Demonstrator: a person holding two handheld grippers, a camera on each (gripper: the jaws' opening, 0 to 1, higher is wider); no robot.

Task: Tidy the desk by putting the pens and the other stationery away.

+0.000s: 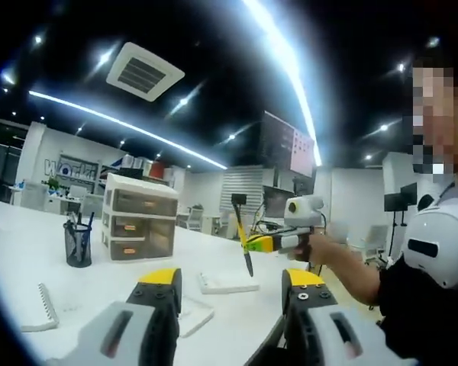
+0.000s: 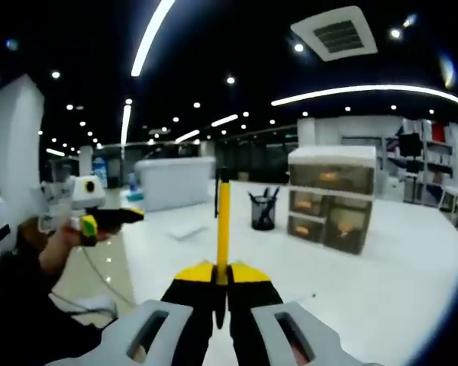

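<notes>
White table [image 1: 30, 252] carries everything. Three-drawer organizer [image 1: 140, 217] stands near its far side, mesh pen cup [image 1: 78, 242] just beside it with pens already upright inside — likely the drop-off. Spiral notepads [image 1: 37, 306] and a flat pad [image 1: 227, 285] lie loose on the surface, not yet put away. Right tool [image 2: 221, 297] is clamped on a yellow pen [image 2: 223, 217], jaws tight together, pen raised above the table and pointing ahead — held clear for carrying, I'd say. Left tool [image 1: 230, 293] holds nothing, jaws wide apart, free for the next pickup.
</notes>
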